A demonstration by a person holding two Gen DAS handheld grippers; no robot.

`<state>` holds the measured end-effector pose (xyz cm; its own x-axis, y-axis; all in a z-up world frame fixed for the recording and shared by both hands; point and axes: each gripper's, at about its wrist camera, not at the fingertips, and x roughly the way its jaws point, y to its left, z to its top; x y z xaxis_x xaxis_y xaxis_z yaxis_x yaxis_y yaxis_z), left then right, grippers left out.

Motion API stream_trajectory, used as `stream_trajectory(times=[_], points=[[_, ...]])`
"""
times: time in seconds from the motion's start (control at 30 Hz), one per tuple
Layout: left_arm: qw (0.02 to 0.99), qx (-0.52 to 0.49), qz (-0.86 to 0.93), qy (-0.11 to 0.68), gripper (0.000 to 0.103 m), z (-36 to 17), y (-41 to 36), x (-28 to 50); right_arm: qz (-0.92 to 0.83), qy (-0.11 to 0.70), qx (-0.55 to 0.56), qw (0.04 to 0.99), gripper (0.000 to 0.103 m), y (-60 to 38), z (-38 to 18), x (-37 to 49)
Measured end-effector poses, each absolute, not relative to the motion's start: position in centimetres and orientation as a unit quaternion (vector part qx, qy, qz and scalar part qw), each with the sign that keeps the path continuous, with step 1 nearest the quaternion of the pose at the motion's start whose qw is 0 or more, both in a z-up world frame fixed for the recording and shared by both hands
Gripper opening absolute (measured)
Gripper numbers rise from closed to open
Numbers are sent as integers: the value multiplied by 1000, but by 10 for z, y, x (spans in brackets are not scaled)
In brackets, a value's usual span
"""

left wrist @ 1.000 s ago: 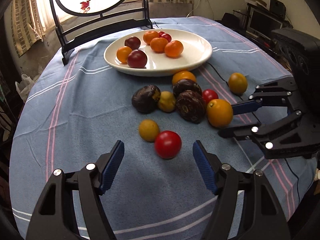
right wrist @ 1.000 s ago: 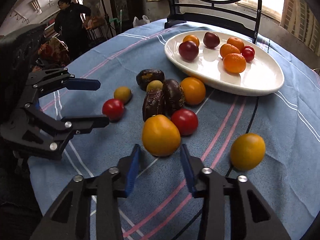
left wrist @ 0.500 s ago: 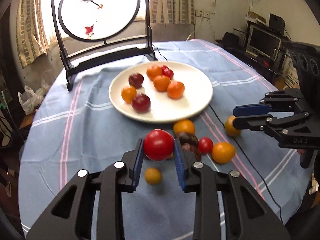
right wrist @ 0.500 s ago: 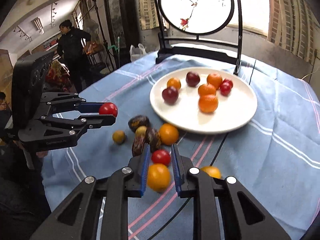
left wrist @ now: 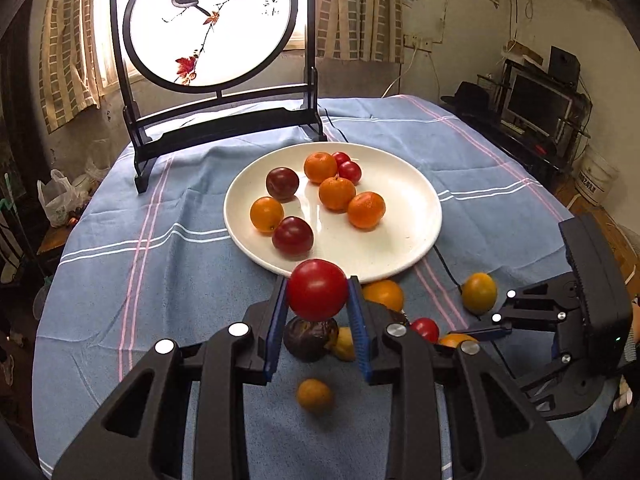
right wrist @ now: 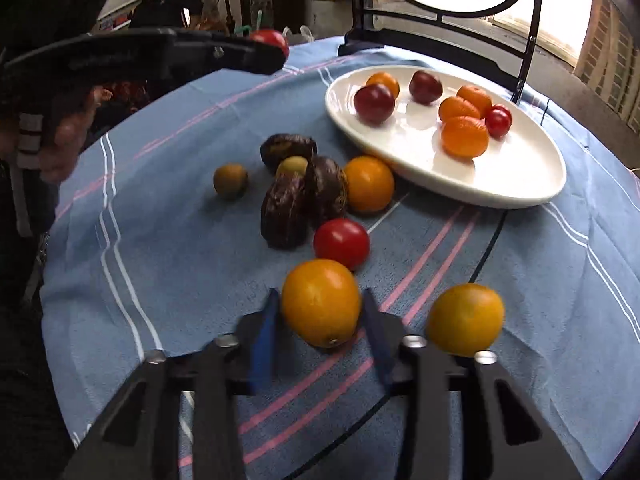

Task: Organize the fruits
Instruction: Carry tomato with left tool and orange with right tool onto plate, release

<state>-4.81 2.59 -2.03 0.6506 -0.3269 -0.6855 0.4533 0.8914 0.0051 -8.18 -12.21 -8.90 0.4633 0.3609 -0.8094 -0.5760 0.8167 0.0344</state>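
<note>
Left wrist view: the left tool (left wrist: 318, 296) is clamped on a red tomato (left wrist: 317, 290), held off the surface (left wrist: 160, 280) just short of the near rim of the white plate (left wrist: 420, 200).

From the right wrist view, the right tool (right wrist: 320, 322) stands with its jaws apart. They have just been opening, and an orange fruit (right wrist: 320, 304) lies on the blue striped cloth between them, the pads close on either side of it. I cannot tell whether they touch it.

Loose on the cloth, counting that one, I see three orange fruits: a second (right wrist: 466, 318) just to its right and a third (right wrist: 369, 184) against the plate's edge. One loose tomato (right wrist: 341, 243) sits just beyond the right tool. Three dark wrinkled fruits (right wrist: 285, 220) huddle together, with two small yellow-green fruits (right wrist: 230, 180) by them, one tucked among them and one apart.

Eight pieces lie on the plate: four oranges (left wrist: 337, 193), two dark red plums (left wrist: 293, 237) and two small red tomatoes (left wrist: 350, 172) at the far side.
</note>
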Motion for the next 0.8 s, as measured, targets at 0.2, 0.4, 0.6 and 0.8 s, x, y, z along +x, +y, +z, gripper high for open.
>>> stream_trajectory(times=[0.2, 0.4, 0.6, 0.8], points=[[907, 93, -218, 349, 29, -14, 25, -42, 276, 408, -116, 863, 36, -134, -61, -82], [917, 91, -223, 318, 29, 9, 6, -17, 226, 330, -65, 914, 36, -168, 3, -43], [921, 94, -193, 325, 29, 7, -20, 31, 185, 307, -14, 933, 36, -182, 19, 19], [912, 98, -176, 358, 29, -19, -29, 60, 171, 331, 11, 928, 36, -187, 0, 51]])
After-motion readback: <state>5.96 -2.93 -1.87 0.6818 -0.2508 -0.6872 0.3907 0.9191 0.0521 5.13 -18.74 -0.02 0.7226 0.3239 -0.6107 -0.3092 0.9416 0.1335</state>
